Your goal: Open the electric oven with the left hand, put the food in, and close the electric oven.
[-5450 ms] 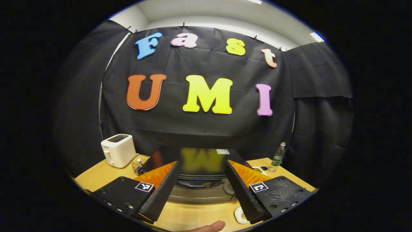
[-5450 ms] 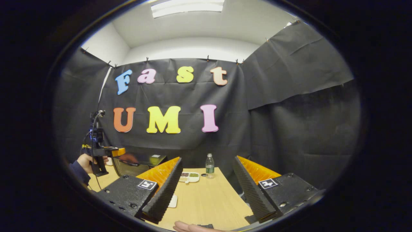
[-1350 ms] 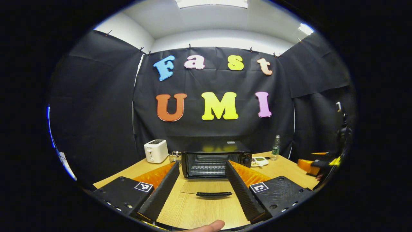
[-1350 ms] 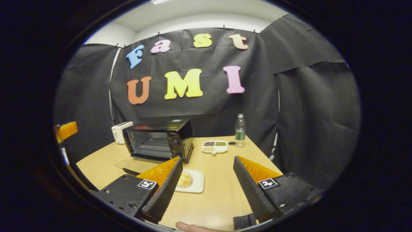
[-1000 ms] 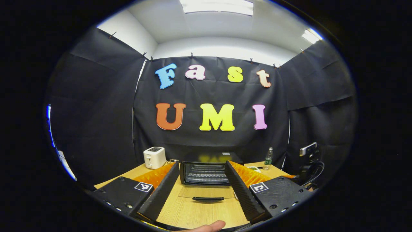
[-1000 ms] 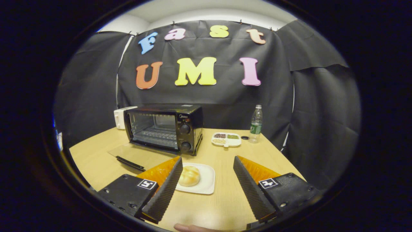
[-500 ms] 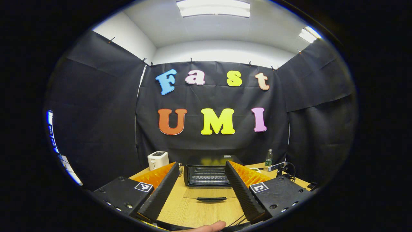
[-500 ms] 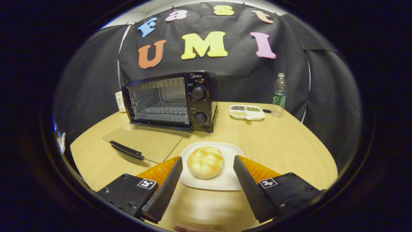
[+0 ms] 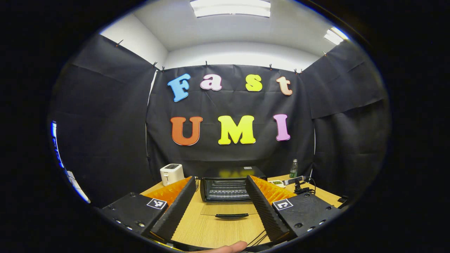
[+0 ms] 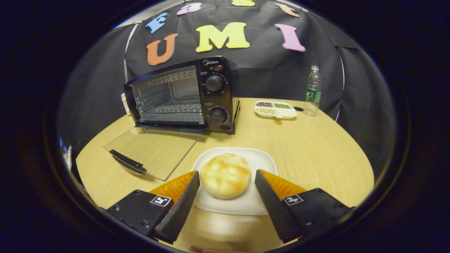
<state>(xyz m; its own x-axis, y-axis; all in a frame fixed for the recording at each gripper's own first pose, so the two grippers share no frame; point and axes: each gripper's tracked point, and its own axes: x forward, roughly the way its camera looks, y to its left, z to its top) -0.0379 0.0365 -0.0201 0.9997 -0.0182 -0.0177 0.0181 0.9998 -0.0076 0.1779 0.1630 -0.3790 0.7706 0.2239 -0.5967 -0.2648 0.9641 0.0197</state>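
Each hand-held gripper [image 9: 219, 207] [image 10: 226, 205] has ridged, wedge-shaped fingers. They sit on black screw-studded blocks. Each block bears a square marker.

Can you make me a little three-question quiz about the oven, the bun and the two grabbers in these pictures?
1. True or false: the glass door of the black electric oven is shut.
2. What sits between the open fingers of the right gripper? A) a green-labelled plastic bottle B) a round golden bun on a white square plate C) a white toaster
3. Fill in: the left gripper is ___ and holds nothing.

Key:
1. False. The door lies flat on the wooden table.
2. B. The round golden bun rests on the white square plate; the fingers do not press it yet.
3. open
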